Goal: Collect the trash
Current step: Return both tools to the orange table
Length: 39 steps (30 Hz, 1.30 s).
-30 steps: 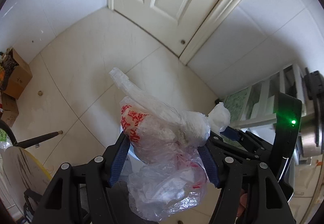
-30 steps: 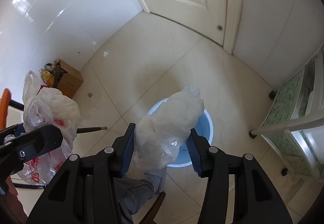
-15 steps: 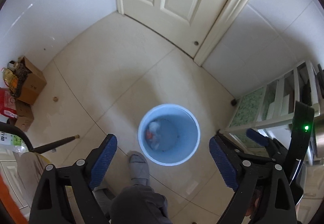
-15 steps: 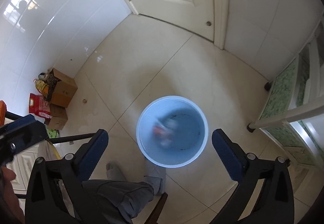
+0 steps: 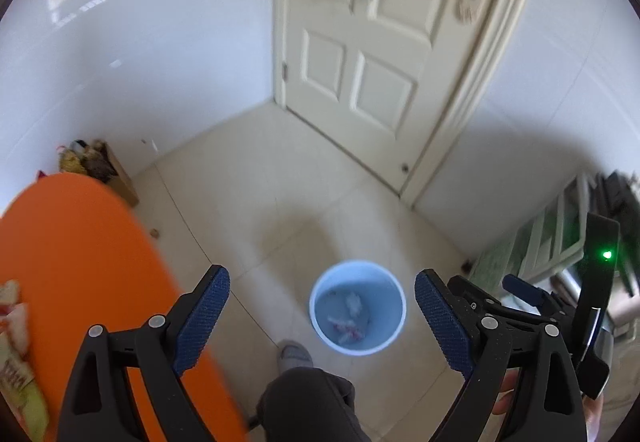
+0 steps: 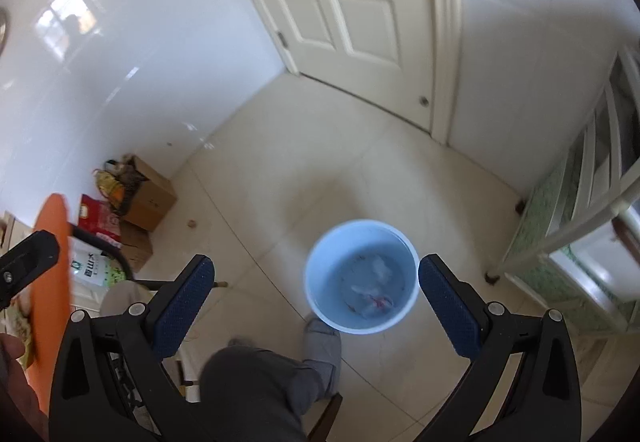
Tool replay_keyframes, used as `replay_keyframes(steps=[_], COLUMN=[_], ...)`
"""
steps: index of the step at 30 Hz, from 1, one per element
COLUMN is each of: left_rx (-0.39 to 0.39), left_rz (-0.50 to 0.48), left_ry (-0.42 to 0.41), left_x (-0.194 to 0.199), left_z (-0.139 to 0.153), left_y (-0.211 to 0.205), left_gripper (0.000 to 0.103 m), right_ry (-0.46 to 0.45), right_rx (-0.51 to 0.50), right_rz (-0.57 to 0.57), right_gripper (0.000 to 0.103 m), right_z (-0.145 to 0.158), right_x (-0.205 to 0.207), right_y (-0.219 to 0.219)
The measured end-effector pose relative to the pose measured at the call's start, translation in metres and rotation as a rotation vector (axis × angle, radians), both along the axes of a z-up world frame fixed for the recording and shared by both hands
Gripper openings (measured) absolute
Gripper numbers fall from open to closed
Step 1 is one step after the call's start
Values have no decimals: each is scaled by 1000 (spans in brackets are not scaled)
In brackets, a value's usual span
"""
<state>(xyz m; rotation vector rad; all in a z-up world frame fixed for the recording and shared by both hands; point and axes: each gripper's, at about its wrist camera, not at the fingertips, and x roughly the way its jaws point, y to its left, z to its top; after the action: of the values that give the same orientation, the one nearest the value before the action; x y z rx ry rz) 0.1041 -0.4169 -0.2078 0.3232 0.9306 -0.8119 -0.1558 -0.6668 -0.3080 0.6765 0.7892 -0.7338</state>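
Item 1, your left gripper [image 5: 322, 318]: jaws spread and opening a little further, nothing between the blue pads, pointed down at the floor

Item 2, your right gripper [image 6: 316, 296]: jaws spread to their widest, released, nothing between them; its body also shows at the right edge of the left wrist view

Item 3, blue bin [image 6: 362, 276]: stands on the tiled floor just beyond your foot [image 6: 322, 338], below and ahead of both tools, open at the top

Item 4, trash [image 6: 374, 292]: crumpled clear and white plastic with red print, lying in the bottom of the bin; this part of the job looks done

Item 5, orange table [image 5: 76, 278]: near left; packets and wrappers [image 5: 12, 342] lie at its left edge, blurred, possibly the next things for you to collect

Item 6, cardboard boxes [image 6: 148, 198]: far left by the wall, with bags beside them; whether these count as trash cannot be told

Item 7, white door [image 5: 384, 54]: far side, shut
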Motion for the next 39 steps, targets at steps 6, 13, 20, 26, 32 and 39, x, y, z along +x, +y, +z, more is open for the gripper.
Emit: replay_keyframes(steps=[6,13,20,26,32,39], left_rx=[-136,-230,-227,-224,-227,-182], left_rz=[110,278,458,587,712,776], left_ry=[-147,-305,-438,-514,-519,-437], left_x=[-30,-71,-124,-176,-202,-200], left_z=[68,112,116,103,78,62], left_y=[108,226,321,372,402,410], left_gripper=[97,102,102,102,102,102], right_ry=[-85,-183,-297,-359,-384,-308], right_rx=[-105,-216,-320,-383,-462,-472], right_rz=[95,261,429,525,623,689], right_gripper=[103,103,103,103,103,103], right_z=[67,136,195,223,232,203], right_x=[26,71,109,128,133,152], right_y=[58,143,231,295,356,378])
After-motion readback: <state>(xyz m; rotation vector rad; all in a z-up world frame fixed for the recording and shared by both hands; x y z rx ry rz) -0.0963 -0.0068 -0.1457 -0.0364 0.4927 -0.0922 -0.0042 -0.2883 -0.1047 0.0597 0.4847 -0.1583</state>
